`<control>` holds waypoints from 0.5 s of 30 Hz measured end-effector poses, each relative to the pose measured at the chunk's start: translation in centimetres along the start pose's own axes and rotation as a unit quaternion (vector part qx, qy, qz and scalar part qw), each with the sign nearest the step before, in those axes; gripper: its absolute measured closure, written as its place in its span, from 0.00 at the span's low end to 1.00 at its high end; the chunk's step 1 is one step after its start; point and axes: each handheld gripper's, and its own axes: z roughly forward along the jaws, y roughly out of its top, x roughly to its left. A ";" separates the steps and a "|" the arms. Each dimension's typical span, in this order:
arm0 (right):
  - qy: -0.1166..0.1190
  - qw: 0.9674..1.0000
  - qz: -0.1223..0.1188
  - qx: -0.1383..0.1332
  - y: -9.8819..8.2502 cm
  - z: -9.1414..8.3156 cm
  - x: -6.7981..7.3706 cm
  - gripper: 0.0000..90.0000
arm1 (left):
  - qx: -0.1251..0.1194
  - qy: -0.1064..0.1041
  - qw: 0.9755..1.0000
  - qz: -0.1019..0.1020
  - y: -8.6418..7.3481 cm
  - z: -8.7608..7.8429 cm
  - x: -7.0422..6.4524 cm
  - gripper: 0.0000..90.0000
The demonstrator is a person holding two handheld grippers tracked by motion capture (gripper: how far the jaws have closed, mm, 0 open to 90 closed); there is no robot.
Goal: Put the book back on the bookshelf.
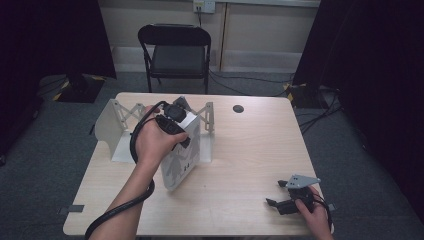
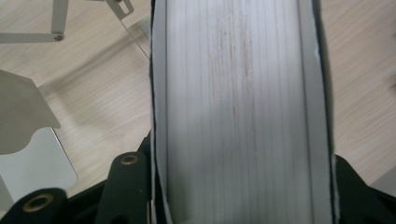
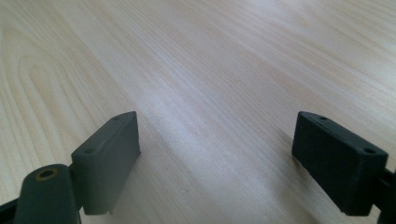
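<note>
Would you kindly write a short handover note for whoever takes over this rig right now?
Left gripper: shut on the thick white book, jaws across its covers at the page edge; the book stands tilted on the light wooden table, beside the expandable white metal bookend rack.
Right gripper: open, holding nothing, low over the table's near right corner.
Done: book gripped.
Left: probably to stand the book in the rack and release; the rack's base plate lies close by in the left gripper view.

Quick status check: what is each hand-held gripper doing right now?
Left hand-held gripper: closed on the white book, gripping it across its page edge.
Right hand-held gripper: open, holding nothing, low over the table.
</note>
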 end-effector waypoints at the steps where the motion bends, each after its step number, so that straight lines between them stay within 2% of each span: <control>1: 0.000 1.000 0.000 0.000 0.0 0.0 0.0 0.16 | 0.001 0.001 1.000 -0.006 0.1 0.0 0.0 0.57; 3: 0.000 1.000 0.000 0.000 0.0 0.0 0.0 0.17 | 0.000 0.001 1.000 0.000 0.3 0.1 0.1 0.57; 8: 0.000 1.000 0.000 0.000 0.0 0.0 0.0 0.16 | 0.000 0.004 1.000 -0.016 0.6 0.2 0.1 0.58; 15: 0.000 1.000 0.000 0.000 0.0 0.0 0.0 0.16 | -0.001 0.012 1.000 -0.016 1.2 0.3 0.1 0.57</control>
